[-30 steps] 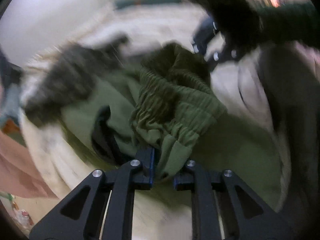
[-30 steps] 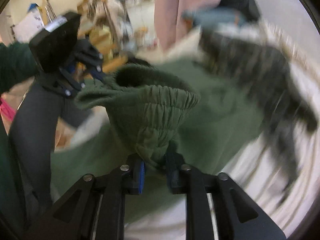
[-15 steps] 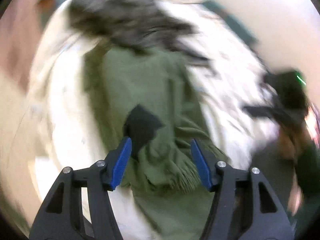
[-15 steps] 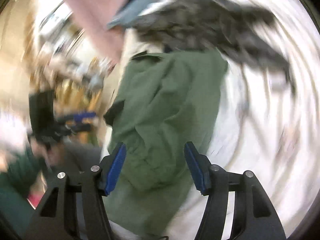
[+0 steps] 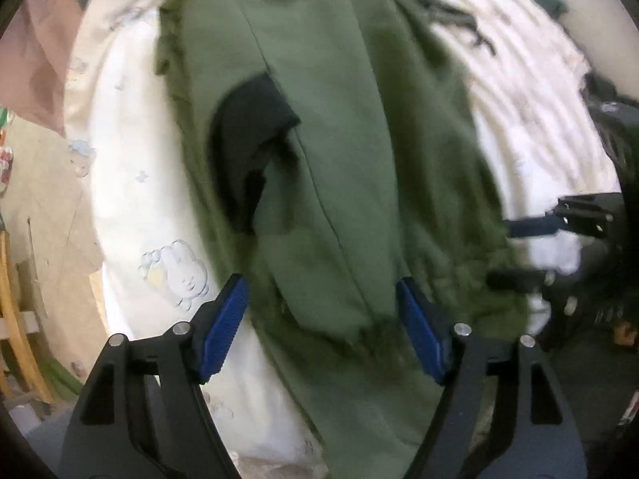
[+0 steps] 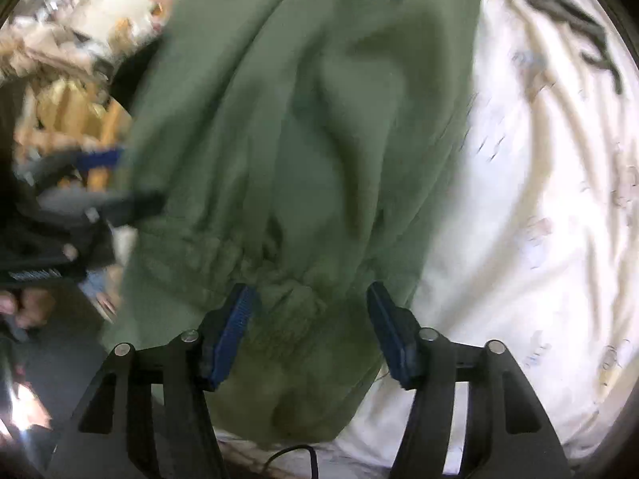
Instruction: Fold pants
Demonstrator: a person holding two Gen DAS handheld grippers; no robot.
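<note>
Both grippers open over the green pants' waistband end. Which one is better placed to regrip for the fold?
Right, probably. The right gripper is open with the gathered waistband of the green pants between its fingers. The left gripper, also open, straddles plainer fabric beside the black pocket lining.

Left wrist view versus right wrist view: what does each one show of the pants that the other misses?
Only the left wrist view shows the black pocket lining turned out of the green pants, and a cartoon print on the white sheet. Only the right wrist view shows the gathered elastic waistband and a black cable at the bottom edge. Both show the pants spread on the sheet, with the left gripper and right gripper jaws open.
</note>
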